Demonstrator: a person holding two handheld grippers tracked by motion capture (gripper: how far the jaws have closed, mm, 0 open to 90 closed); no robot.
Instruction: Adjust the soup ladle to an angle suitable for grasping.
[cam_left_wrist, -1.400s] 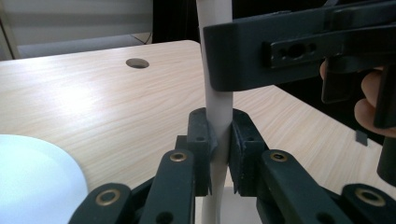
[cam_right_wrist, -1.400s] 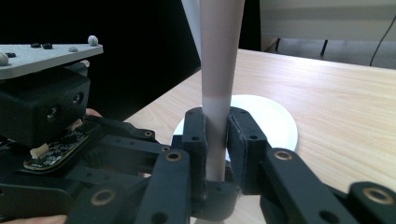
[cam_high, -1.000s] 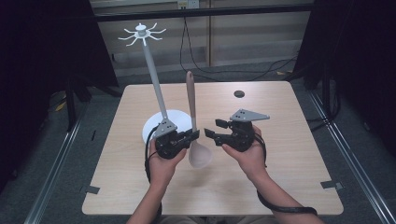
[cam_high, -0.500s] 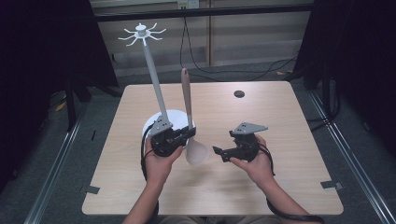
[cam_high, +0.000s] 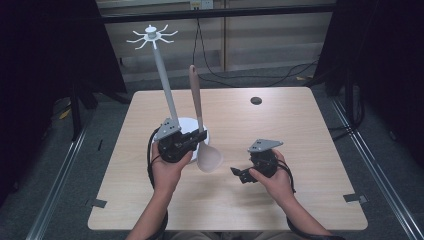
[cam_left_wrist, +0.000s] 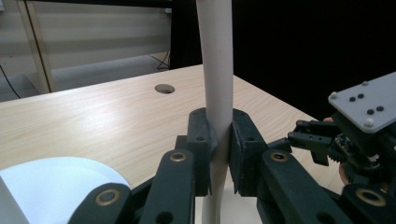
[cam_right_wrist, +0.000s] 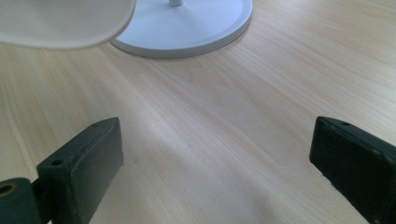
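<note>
The left gripper (cam_high: 197, 139) pinches the handle of a pale wooden spoon (cam_high: 198, 107) between its fingers (cam_left_wrist: 203, 140), holding it upright with the bowl hanging low over the desk (cam_high: 280, 120), just beside the round white base of the hook stand (cam_high: 161, 75). The right gripper (cam_high: 239, 173) sits low over the bare desk, well to the right of the spoon, and its fingers (cam_right_wrist: 79, 163) have just been opening and now stand spread wide with nothing between them. No containers are on the desk.
</note>
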